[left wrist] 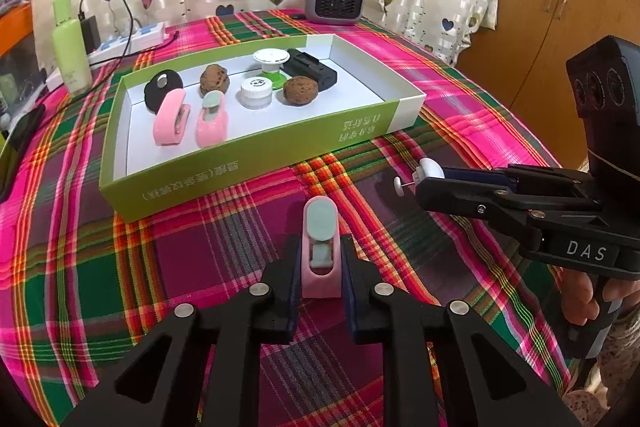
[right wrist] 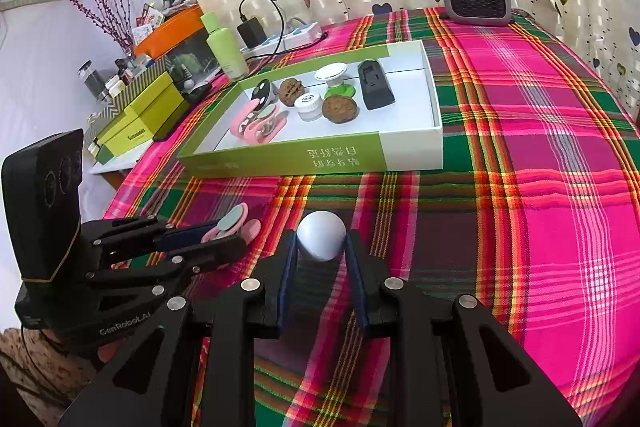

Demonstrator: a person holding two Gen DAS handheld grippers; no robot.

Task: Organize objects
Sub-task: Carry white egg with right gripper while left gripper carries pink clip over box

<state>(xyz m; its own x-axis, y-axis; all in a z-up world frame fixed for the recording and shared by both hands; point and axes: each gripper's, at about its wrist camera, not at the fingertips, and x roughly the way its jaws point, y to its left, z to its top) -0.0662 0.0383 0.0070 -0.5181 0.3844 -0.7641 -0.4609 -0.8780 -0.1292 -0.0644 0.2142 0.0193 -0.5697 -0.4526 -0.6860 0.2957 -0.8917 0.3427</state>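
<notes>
Left gripper (left wrist: 320,267) jaws clamp a pink clip (left wrist: 320,247); right gripper (right wrist: 321,251) jaws grip a white knob (right wrist: 321,235); bare plaid table (right wrist: 520,227) lies before the box (right wrist: 280,157) wall.

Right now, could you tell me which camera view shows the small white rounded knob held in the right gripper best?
The left wrist view: it shows the small white rounded knob side-on with its pin. The right wrist view shows only its domed top between the pads.

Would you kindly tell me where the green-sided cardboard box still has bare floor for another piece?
The green-sided cardboard box has bare white floor at its near-left corner, in front of the two pink plastic clips, and along the near wall below the brown walnuts. The middle and far side, around the white screw-cap jar, are crowded.
</notes>
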